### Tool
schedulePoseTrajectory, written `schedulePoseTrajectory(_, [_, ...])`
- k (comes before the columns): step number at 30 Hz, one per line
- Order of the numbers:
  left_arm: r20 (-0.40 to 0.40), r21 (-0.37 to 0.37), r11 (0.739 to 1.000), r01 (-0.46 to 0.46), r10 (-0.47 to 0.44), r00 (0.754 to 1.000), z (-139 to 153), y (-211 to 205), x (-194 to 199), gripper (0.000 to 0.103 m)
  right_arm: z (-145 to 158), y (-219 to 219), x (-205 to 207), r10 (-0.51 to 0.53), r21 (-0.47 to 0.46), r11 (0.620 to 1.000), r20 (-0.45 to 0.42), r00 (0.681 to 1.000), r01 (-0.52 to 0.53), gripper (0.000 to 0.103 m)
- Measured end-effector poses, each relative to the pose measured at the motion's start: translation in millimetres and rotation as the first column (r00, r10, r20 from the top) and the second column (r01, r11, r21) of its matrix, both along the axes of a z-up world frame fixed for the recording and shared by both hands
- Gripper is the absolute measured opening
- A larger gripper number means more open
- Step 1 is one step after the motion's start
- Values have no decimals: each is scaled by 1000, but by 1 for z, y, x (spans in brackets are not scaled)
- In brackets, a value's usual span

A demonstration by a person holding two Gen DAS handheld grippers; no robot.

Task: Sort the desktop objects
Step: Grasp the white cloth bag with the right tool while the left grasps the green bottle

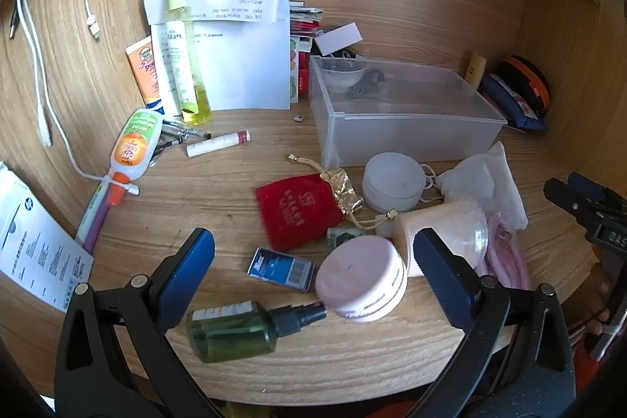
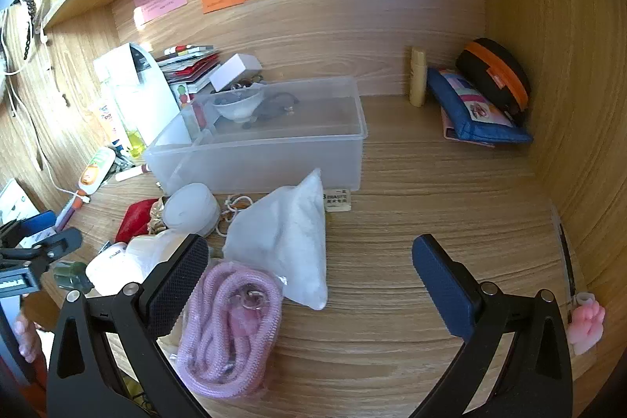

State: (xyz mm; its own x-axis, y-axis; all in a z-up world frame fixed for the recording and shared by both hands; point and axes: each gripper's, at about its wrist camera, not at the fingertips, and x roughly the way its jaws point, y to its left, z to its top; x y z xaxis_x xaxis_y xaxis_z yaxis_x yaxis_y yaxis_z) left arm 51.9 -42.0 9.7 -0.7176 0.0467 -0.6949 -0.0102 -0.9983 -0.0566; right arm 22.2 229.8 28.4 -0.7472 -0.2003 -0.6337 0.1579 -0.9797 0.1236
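Wood-grain surface is filling both views, walled in by matching wooden panels at the back and sides. Nearest the left wrist camera, the left gripper is hovering above the clutter with its jaws spread wide and nothing between them; its blue pads are framing a green spray bottle lying on its side, a small blue packet and a pink jar tipped on its edge. Just beyond these, a red pouch with a gold drawstring neck is lying flat beside a white round tub.

On the other side, the right gripper is likewise hanging released and holding nothing, angled forward over the surface. A coiled pink cord in a clear bag is lying just beside its left finger, touching a white plastic bag that is slumping behind it. At the right edge a pink paw-shaped charm is sitting against the side panel.

Farther back, a translucent storage box is standing open, with a small white bowl inside its far left corner. Against the back right corner, a blue pouch is leaning under a black case with an orange band.
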Motion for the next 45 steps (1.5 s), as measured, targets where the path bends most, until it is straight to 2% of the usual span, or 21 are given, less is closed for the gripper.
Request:
schedulePoseTrajectory(3, [10, 25, 1000, -8, 8, 1000, 0, -11, 6, 103, -1, 2, -1, 4, -5, 1000, 6, 1000, -4, 103])
schedulePoseTrajectory(10, [35, 26, 996, -84, 83, 996, -8, -36, 21, 103, -11, 4, -12, 19, -1, 1000, 52, 998, -19, 103])
schedulePoseTrajectory(16, [118, 85, 990, -110, 100, 988, -33, -54, 25, 103, -21, 4, -24, 37, -12, 999, 97, 995, -36, 103])
schedulePoseTrajectory(27, [203, 115, 976, -186, 160, 966, -69, -65, 19, 103, -37, -15, -51, 57, 8, 998, 177, 983, -59, 103])
schedulePoseTrajectory(28, [195, 103, 977, -189, 166, 967, -71, -64, 18, 99, -38, -18, -54, 60, 7, 998, 184, 981, -62, 103])
schedulePoseTrajectory(29, [193, 96, 978, -183, 162, 968, -73, -63, 18, 89, -39, -20, -57, 58, 8, 998, 189, 980, -61, 103])
schedulePoseTrajectory(30, [189, 71, 982, -177, 161, 969, -74, -60, 17, 87, -39, -23, -60, 30, 24, 999, 205, 978, -36, 103])
schedulePoseTrajectory(31, [184, 52, 983, -175, 163, 969, -74, -58, 16, 81, -40, -25, -63, 36, 20, 999, 213, 976, -41, 103])
schedulePoseTrajectory(33, [174, 27, 986, -162, 155, 972, -76, -53, 15, 79, -43, -29, -68, 50, 9, 998, 233, 971, -54, 102])
schedulePoseTrajectory(36, [155, 13, 988, -156, 152, 976, -76, -51, 12, 73, -49, -36, -76, 77, 3, 997, 270, 960, -81, 92])
schedulePoseTrajectory(39, [139, -23, 987, -160, 161, 977, -76, -49, 8, 62, -55, -42, -81, 96, -7, 995, 292, 952, -98, 89])
schedulePoseTrajectory(42, [123, -50, 985, -167, 172, 977, -76, -48, 7, 47, -56, -44, -82, 124, -28, 992, 291, 949, -122, 75])
schedulePoseTrajectory(43, [118, -50, 985, -167, 172, 978, -76, -49, 7, 43, -55, -45, -82, 133, -35, 991, 288, 948, -128, 66])
schedulePoseTrajectory(44, [117, -51, 984, -171, 176, 977, -76, -50, 7, 43, -54, -46, -81, 141, -43, 990, 286, 948, -135, 57])
schedulePoseTrajectory(45, [115, -48, 983, -175, 179, 977, -76, -51, 6, 43, -52, -47, -80, 146, -42, 989, 279, 949, -140, 54])
